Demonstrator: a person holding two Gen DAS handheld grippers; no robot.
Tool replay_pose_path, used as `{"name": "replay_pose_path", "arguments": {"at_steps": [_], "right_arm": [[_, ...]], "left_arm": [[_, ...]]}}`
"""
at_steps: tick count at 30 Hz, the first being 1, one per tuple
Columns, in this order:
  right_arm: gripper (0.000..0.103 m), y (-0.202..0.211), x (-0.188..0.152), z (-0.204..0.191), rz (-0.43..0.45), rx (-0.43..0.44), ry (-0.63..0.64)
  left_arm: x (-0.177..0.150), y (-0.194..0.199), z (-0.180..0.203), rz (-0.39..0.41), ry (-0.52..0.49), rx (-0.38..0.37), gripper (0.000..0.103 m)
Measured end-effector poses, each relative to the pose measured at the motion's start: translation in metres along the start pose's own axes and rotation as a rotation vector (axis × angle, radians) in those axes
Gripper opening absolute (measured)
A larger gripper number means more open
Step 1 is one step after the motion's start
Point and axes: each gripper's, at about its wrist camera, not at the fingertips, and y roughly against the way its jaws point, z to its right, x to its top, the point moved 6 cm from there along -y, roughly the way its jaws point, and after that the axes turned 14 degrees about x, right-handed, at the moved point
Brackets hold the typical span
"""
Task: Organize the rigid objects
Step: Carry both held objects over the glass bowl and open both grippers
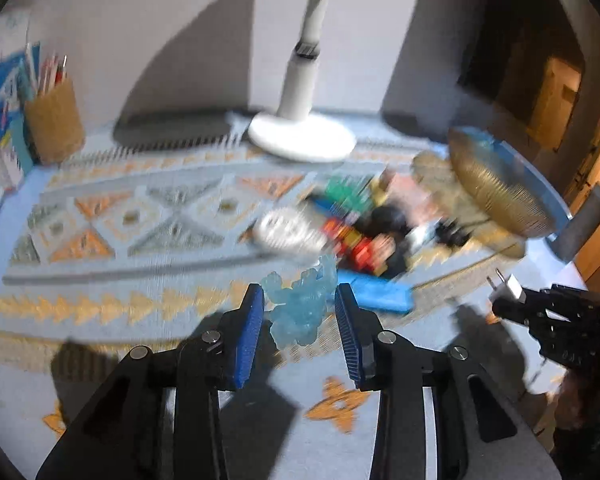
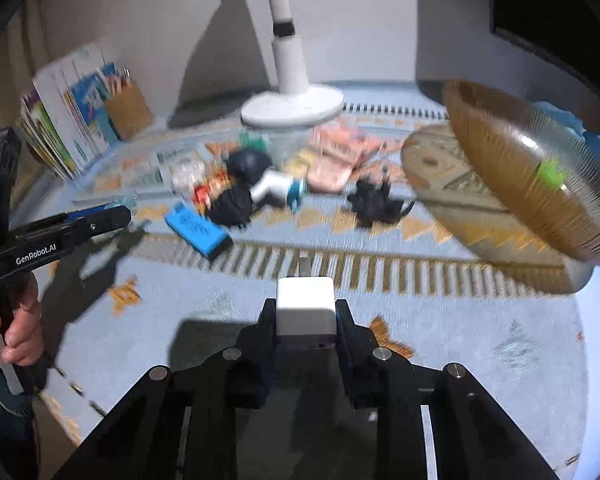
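My left gripper is shut on a translucent light-blue figure, held between its blue pads just above the patterned cloth. My right gripper is shut on a white charger plug, its prongs pointing forward. Beyond both lies a blurred pile of small things: a blue box, a black figure, dark round lumps, a white-and-blue piece and pink packets. An amber ribbed bowl stands at the right with a green piece inside. Each gripper shows in the other's view: the right gripper and the left gripper.
A white lamp base with its stem stands at the back by the wall. A cork pen cup and leaning books fill the back left corner. A hand holds the left gripper's handle. The table's edge curves round behind the bowl.
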Motion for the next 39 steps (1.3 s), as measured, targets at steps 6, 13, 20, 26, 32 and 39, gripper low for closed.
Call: {"name": "replay_pose_path", "arguments": {"at_steps": [6,13,20,26,32,39], "right_arm": [[0.026,0.097,0.053,0.022,0.216,-0.091,0.022],[0.026,0.202,0.090,0.079,0.377,-0.276,-0.034],[0.026,0.190,0.089,0.160,0.298,-0.234,-0.255],[0.026,0.156,0.069,0.196,0.199,-0.204,-0.316],[0.026,0.129,0.060,0.201,0.097,-0.211,-0.285],[0.026,0.116,0.048,0.212,0.042,-0.224,-0.286]], "left_arm": [[0.067,0.063,0.057,0.187,-0.038,-0.089,0.033],[0.137,0.101,0.143,0.306,-0.083,-0.211,0.034],[0.142,0.040,0.240,0.162,-0.158,-0.263,0.033],[0.106,-0.022,0.278,0.044,-0.202,-0.242,0.033],[0.094,-0.044,0.301,-0.005,-0.247,-0.242,0.034],[0.090,-0.060,0.308,-0.043,-0.256,-0.238,0.033]]}}
